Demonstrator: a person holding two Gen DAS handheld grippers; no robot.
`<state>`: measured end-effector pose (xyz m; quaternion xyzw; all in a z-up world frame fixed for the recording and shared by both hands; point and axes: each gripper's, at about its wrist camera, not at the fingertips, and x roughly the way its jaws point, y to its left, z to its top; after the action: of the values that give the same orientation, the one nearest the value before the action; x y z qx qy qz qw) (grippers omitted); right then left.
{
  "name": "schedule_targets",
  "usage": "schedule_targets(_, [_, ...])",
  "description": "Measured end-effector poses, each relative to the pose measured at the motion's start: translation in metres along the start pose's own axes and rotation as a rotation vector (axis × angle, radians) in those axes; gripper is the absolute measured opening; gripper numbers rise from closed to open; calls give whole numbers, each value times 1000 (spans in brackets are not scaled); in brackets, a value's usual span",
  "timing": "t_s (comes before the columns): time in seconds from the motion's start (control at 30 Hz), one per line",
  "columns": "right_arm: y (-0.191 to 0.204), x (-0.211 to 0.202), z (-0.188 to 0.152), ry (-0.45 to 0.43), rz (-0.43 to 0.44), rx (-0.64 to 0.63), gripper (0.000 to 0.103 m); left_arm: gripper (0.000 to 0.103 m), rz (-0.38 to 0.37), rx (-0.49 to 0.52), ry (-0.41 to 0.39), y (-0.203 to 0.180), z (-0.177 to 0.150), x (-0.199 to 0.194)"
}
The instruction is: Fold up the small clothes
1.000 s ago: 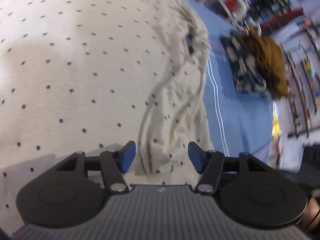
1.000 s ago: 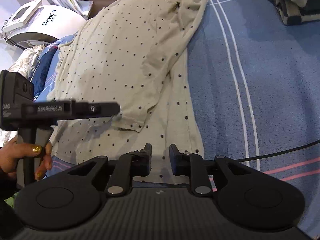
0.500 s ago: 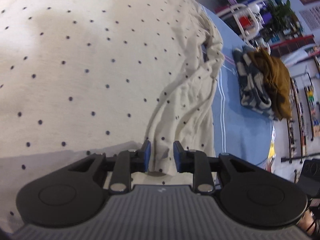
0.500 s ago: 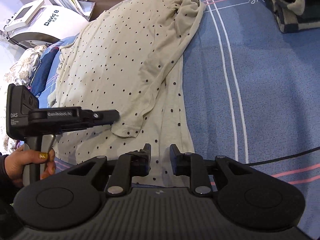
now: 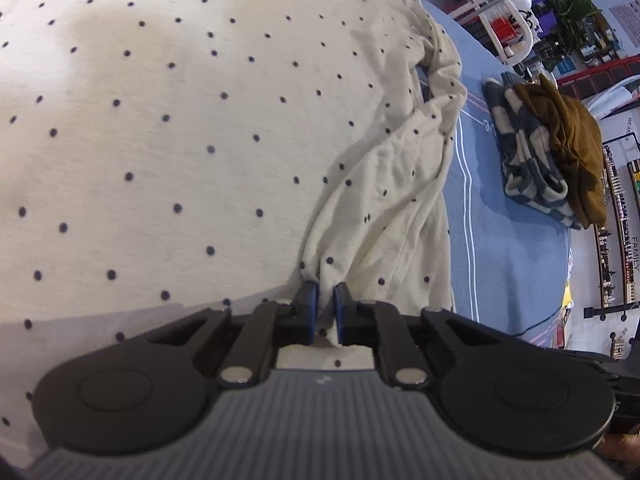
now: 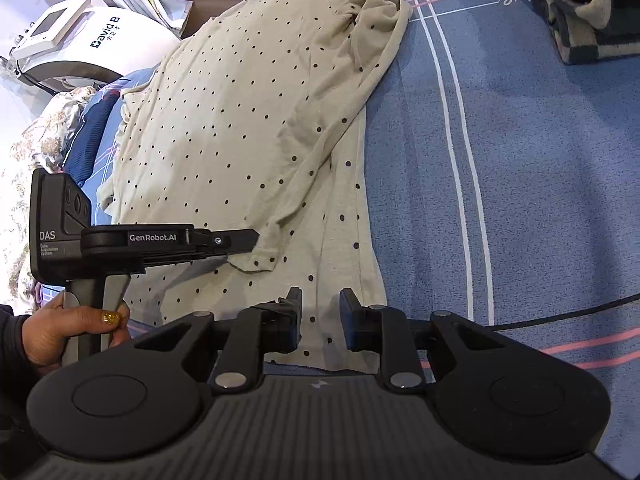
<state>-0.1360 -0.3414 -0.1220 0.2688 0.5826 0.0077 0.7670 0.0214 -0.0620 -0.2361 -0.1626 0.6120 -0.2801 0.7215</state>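
With the left gripper [image 5: 324, 300] pinching the sleeve [image 5: 384, 216] cuff and the right gripper [image 6: 320, 312] hanging part-open over the hem, the sleeve should be carried flat across the shirt [image 6: 248, 120].

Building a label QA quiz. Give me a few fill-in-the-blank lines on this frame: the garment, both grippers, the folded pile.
1. The left gripper is shut on the cuff of the spotted shirt's folded-in ____.
2. The right gripper hangs over the shirt's hem, its jaws ____.
3. The shirt lies on a blue rug crossed by white and ____ lines.
4. On the checked folded cloth lies a ____ garment.

Missing words: sleeve; open; pink; brown
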Motion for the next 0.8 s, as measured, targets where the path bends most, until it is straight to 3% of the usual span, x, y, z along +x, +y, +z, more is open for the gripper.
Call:
schedule_targets(0.13, [-5, 2, 1, 1, -6, 5, 39, 4, -12, -6, -23, -2, 6, -10])
schedule_targets(0.3, [-10, 4, 21, -77, -13, -5, 40, 4, -66, 26, -192, -27, 43, -65])
schedule_targets(0.57, [8, 45, 89, -214, 111, -58, 41, 4, 52, 136, -463, -43, 123, -178])
schedule_targets(0.7, [27, 78, 127, -248, 88, -98, 41, 4, 124, 170, -500, -34, 153, -216])
schedule_targets(0.8, [45, 103, 155, -244, 55, -180, 41, 4, 101, 158, -514, -27, 172, -239])
